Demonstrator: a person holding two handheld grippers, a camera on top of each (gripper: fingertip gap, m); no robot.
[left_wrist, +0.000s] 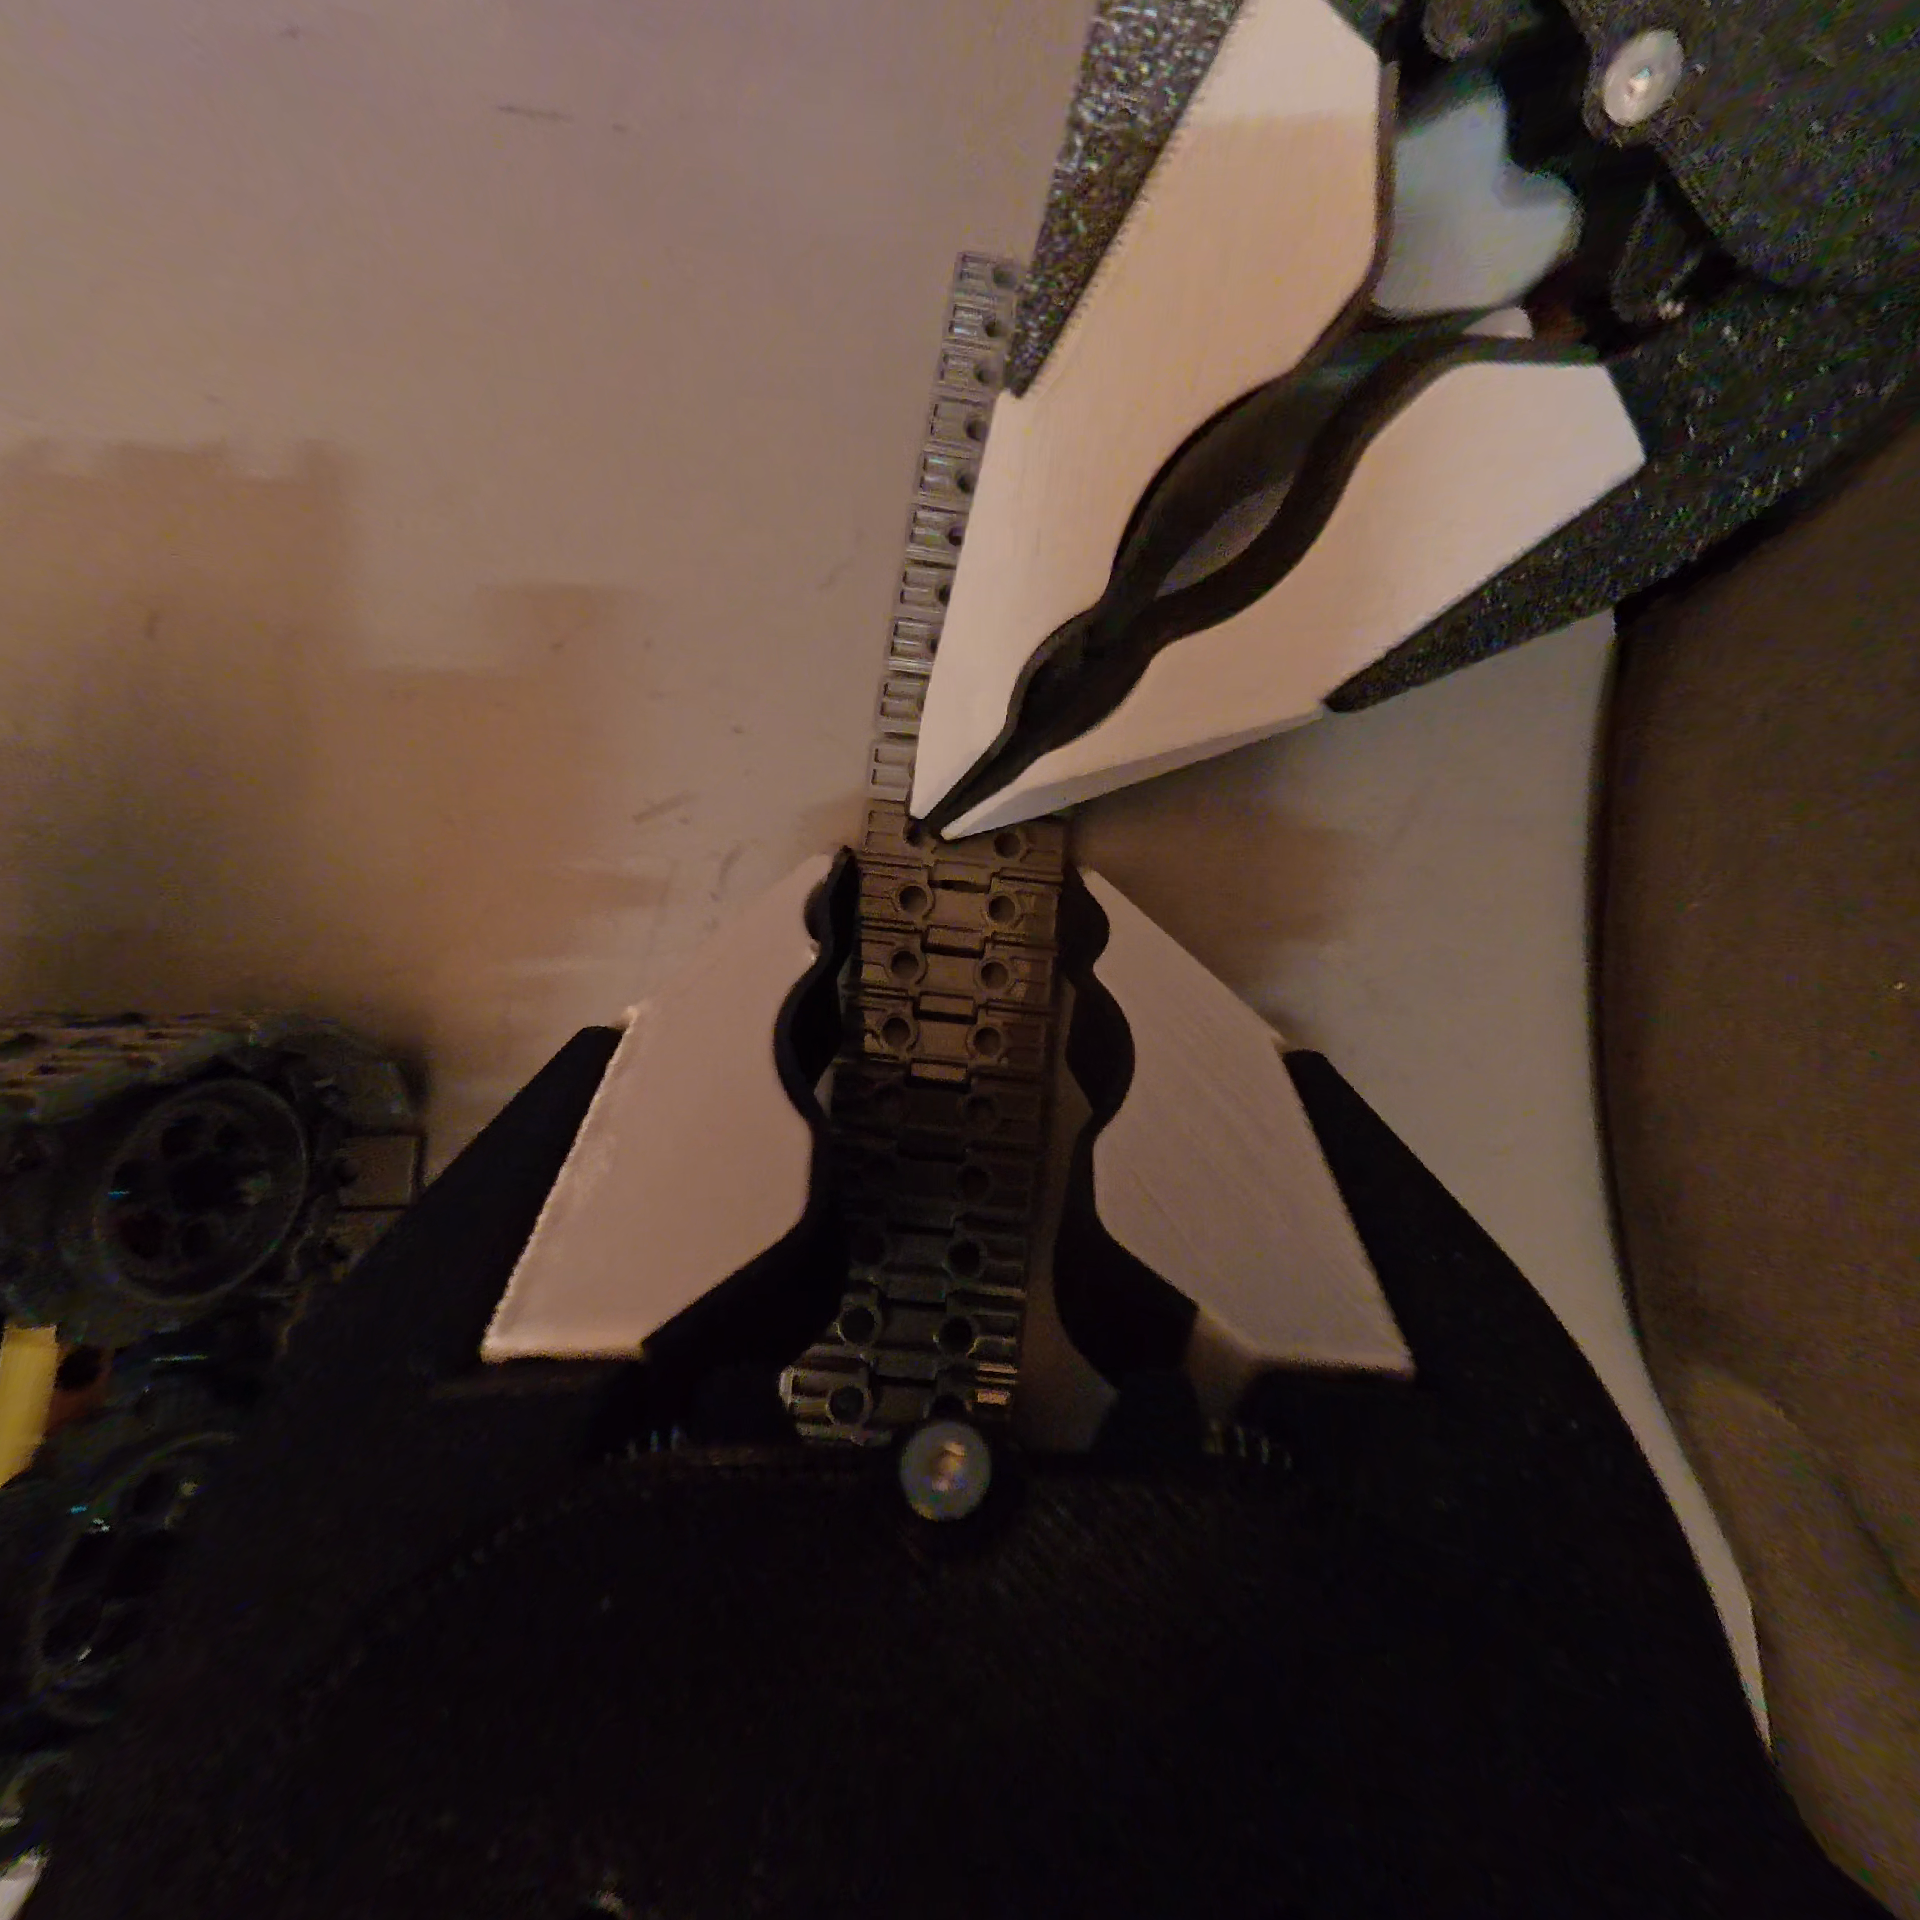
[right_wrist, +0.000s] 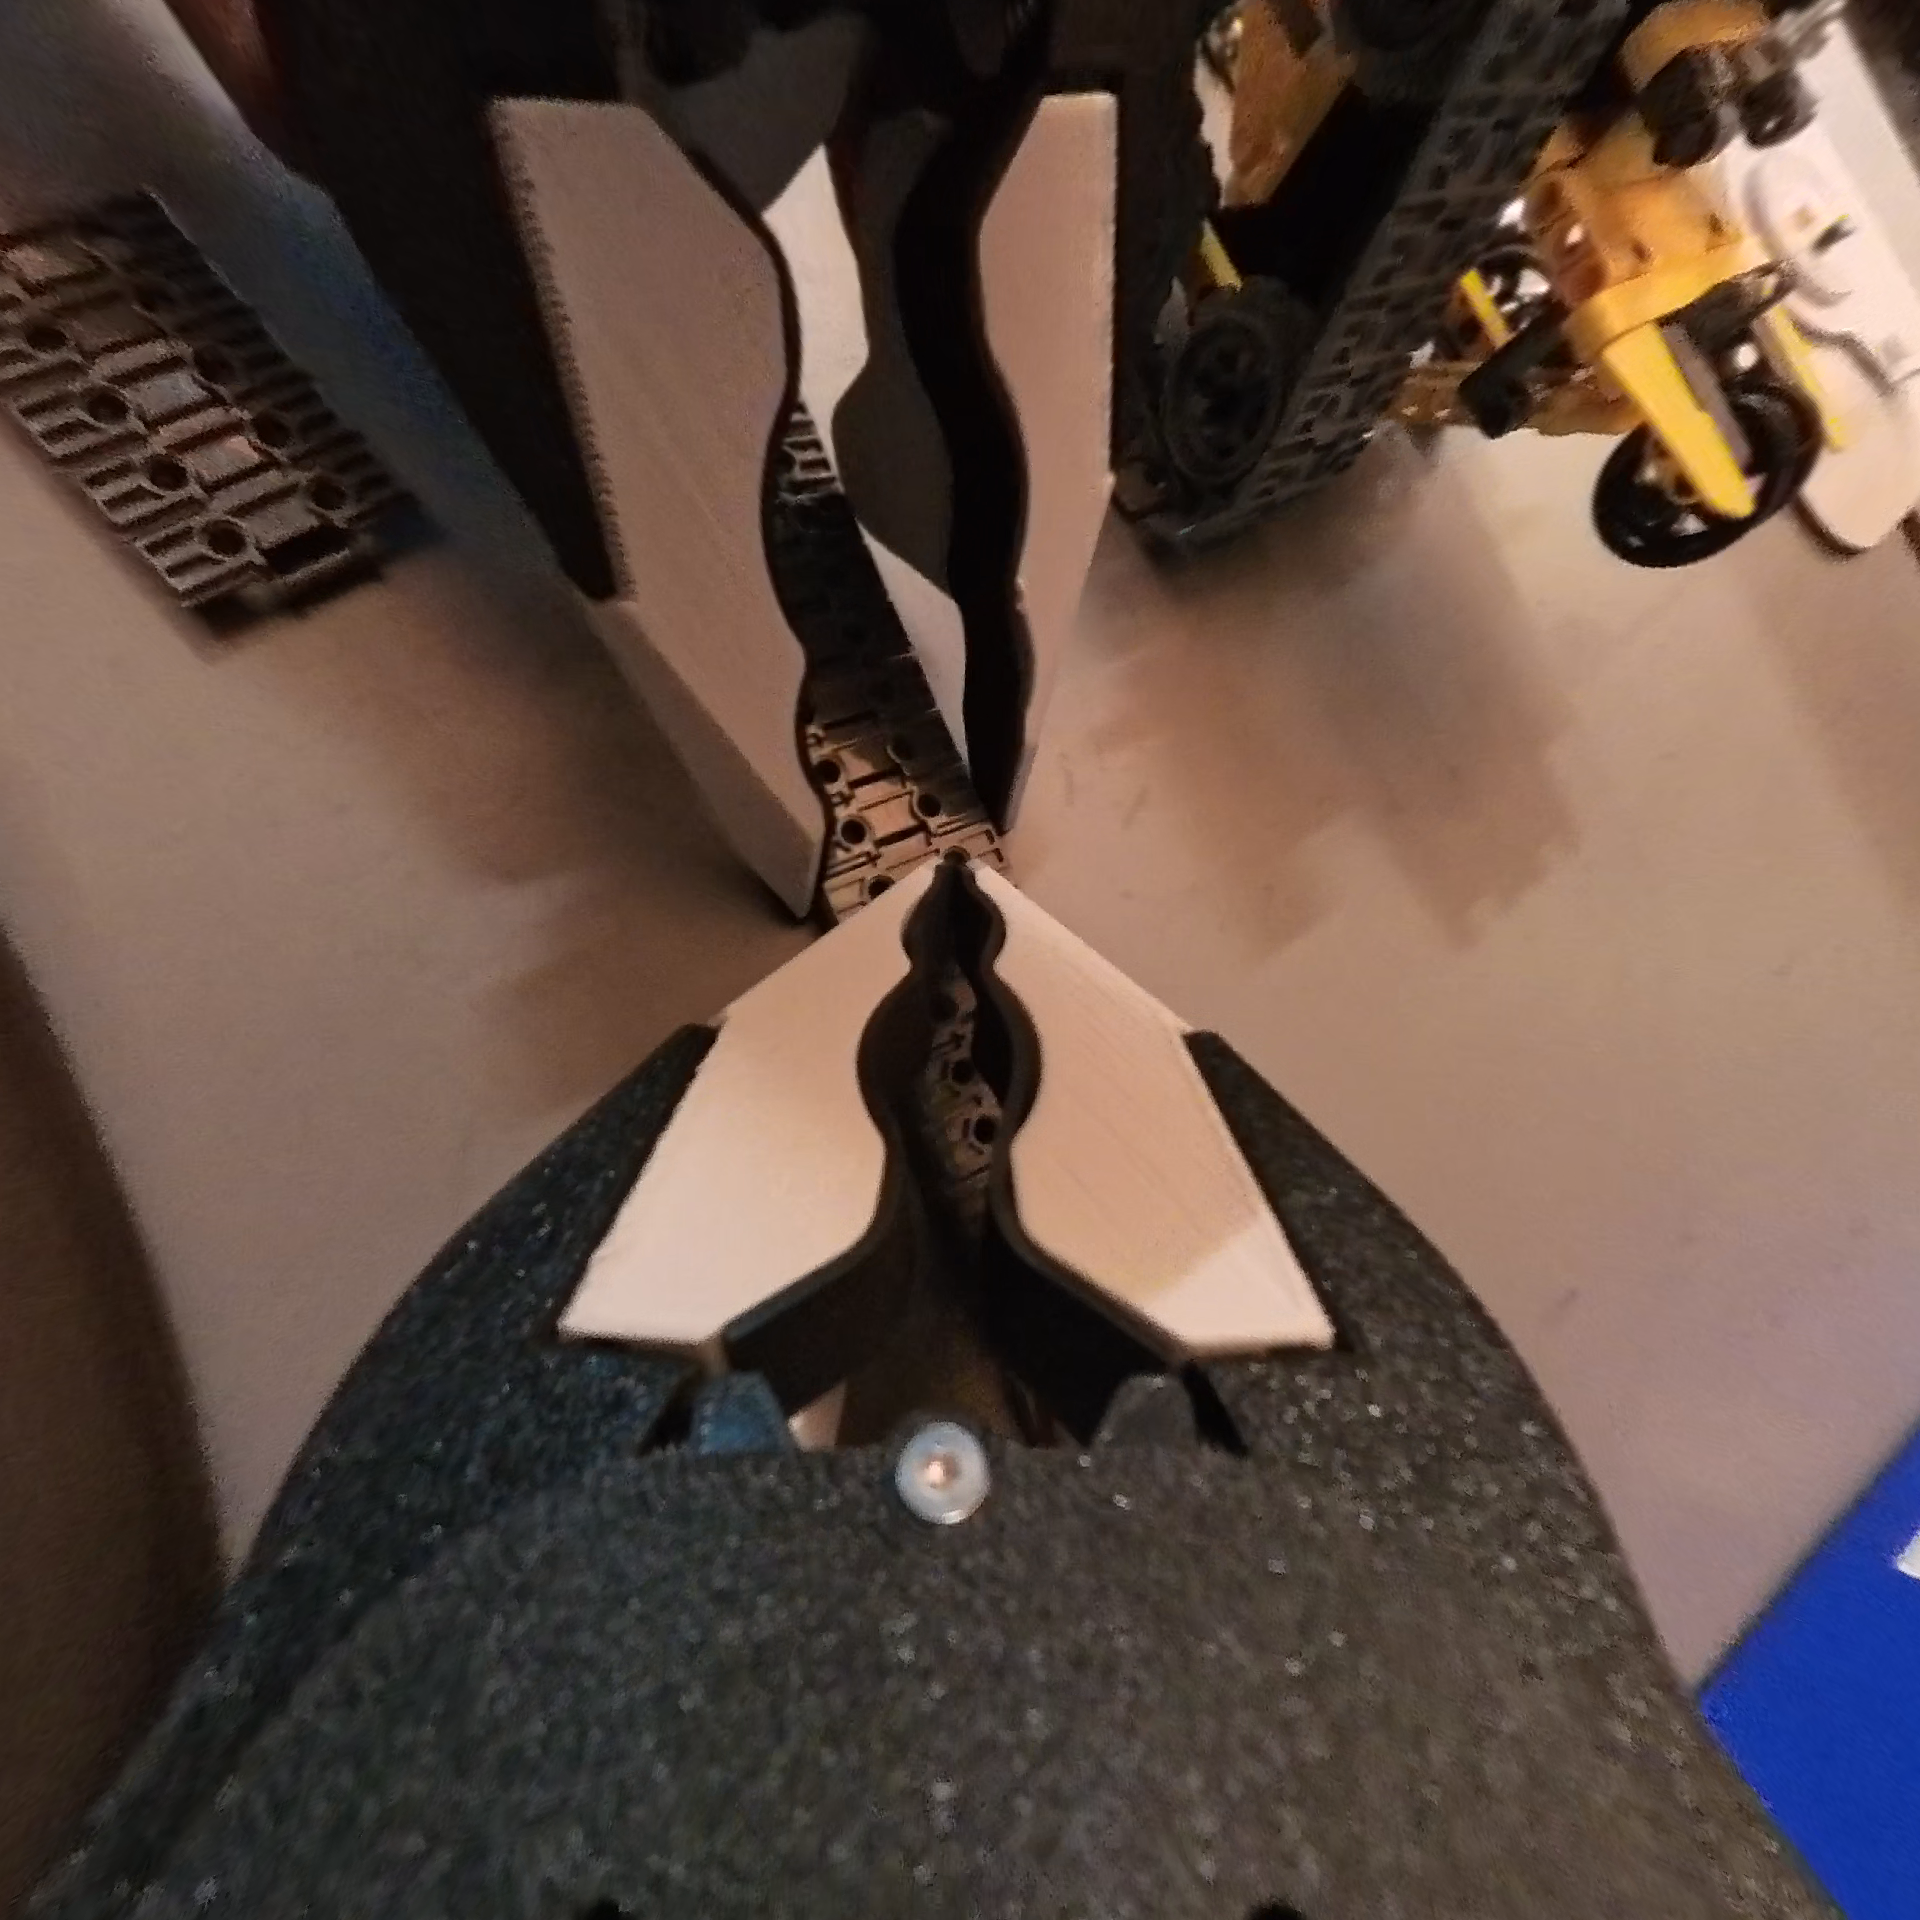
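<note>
Dark grey plastic filled the middle of both views — a linked tread strip (left_wrist: 940, 1049) with round holes, like a toy vehicle's track, lay lengthwise between the white fingers of the left gripper (left_wrist: 956, 883). Those fingers were spread about as wide as the strip, the black wavy pads (left_wrist: 805, 997) sitting against its edges, so the left gripper clasped the strip across its width. Beyond the fingertips, the strip ran on as a lighter grey band, turned edge-on over the pale tabletop (left_wrist: 416, 468).

From the upper right came the right gripper (left_wrist: 932, 821), its two white tips pinched nearly together right on a link at the point where the strip left the other gripper. In the right wrist view, the right gripper (right_wrist: 951, 868) showed the same: tips narrowed onto the end of the tread strip (right_wrist: 883, 779), with more dark links visible between its pads — it was clamped on the strip.

Off to the side stood a yellow-and-black toy vehicle model (right_wrist: 1507, 260) with tracked wheels. Another piece of grey track (right_wrist: 177, 416) lay flat on the tabletop (right_wrist: 1455, 935), well apart, and a blue object (right_wrist: 1829, 1714) showed at the lower right edge.
</note>
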